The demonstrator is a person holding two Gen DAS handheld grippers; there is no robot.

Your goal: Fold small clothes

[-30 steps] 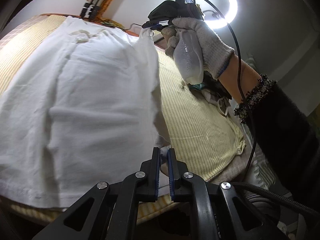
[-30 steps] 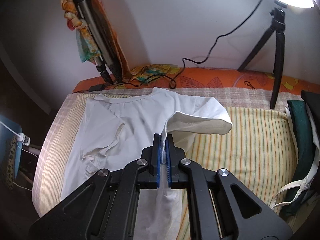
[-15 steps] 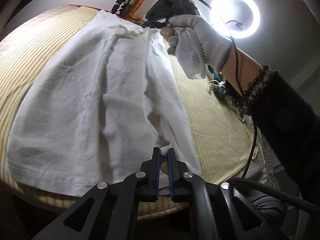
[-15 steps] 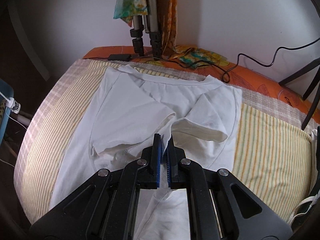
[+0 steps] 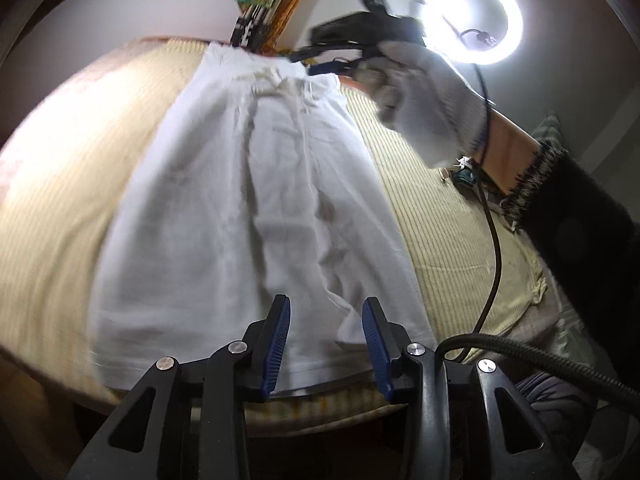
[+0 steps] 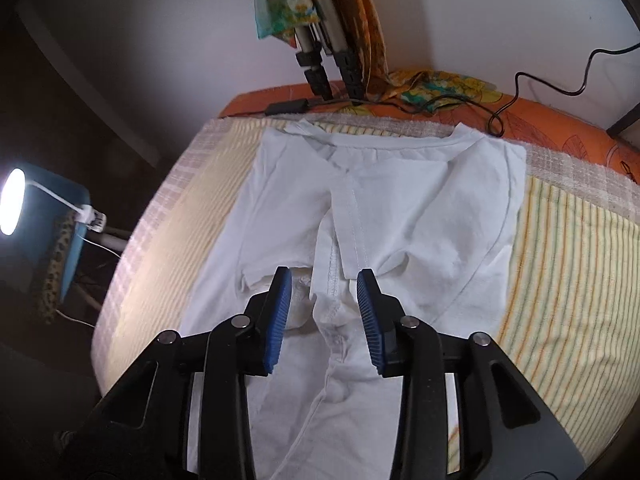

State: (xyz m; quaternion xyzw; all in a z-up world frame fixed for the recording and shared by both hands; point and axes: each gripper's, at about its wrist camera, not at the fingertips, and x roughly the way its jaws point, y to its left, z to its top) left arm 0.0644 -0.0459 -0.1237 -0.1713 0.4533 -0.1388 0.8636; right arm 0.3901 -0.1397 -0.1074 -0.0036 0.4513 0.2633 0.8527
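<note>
The white T-shirt (image 6: pixel 400 208) lies flat on the yellow striped cloth (image 6: pixel 572 248), both side panels folded inward so the sleeve hems meet along its middle, neckline toward the orange patterned bedding (image 6: pixel 560 120). The right gripper (image 6: pixel 325 280) hangs over the shirt with jaws spread wide and gripping nothing; the folded central seam runs between its blue pads, just beyond them. The left gripper (image 5: pixel 326 312) sits at the shirt's bottom hem, jaws equally wide apart and empty, the hem's folded corner lying between the pads. At the shirt's far, collar end the gloved right hand (image 5: pixel 424 96) carries its gripper above the fabric.
</note>
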